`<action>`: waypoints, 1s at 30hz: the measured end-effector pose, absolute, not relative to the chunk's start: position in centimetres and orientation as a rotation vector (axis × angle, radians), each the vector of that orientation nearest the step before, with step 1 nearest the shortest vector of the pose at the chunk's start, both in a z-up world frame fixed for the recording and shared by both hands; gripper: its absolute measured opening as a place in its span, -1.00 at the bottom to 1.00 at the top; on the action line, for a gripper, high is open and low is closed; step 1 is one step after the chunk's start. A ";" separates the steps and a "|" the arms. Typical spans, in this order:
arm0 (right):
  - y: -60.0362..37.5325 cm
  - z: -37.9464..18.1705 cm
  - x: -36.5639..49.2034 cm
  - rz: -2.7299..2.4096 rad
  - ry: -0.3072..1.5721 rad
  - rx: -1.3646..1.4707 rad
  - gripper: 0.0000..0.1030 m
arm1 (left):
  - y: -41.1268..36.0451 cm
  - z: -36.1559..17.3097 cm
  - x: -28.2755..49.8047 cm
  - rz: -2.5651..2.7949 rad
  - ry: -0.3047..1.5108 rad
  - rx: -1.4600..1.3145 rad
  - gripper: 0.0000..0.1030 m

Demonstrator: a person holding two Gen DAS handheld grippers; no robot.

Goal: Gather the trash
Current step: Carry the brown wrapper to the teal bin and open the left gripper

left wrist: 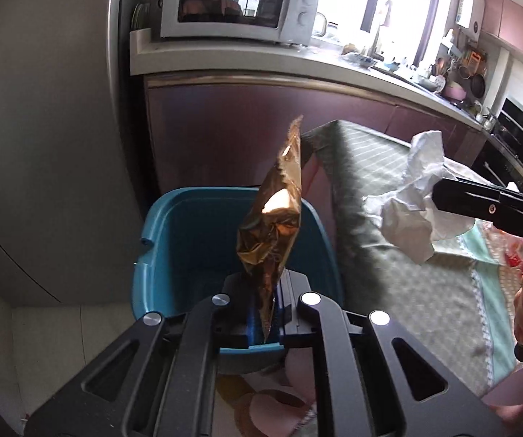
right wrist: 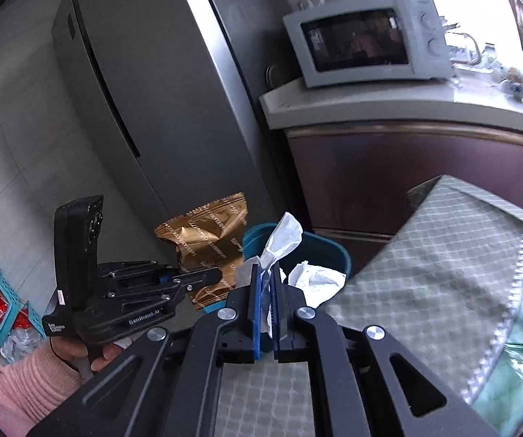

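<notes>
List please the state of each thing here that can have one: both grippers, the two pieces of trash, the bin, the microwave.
Left gripper: jaws shut on the gold wrapper.
Right gripper: jaws shut on the white tissue.
Gold wrapper: crumpled, held up above the bin.
White tissue: crumpled, held over the table edge, not yet over the bin.
Blue bin: open, no lid seen.
Microwave: door closed.

Teal bin [left wrist: 188, 240]: near rim lying hidden behind the left gripper [left wrist: 266, 313]. Countertop clutter [left wrist: 439, 69] beyond the bin: showing too small to identify. Tablecloth [right wrist: 443, 255] beside the bin: blurring, running off-frame.
</notes>
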State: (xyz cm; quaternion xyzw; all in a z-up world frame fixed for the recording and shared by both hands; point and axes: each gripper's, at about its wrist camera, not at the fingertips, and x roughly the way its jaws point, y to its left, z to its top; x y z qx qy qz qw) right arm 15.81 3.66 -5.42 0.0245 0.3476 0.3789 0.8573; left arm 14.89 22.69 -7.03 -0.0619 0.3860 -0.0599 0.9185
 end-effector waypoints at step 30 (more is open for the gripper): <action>3.0 -6.6 14.1 0.725 0.754 -0.012 -0.26 | 21.2 -7.3 14.6 -0.217 0.769 -0.131 -0.37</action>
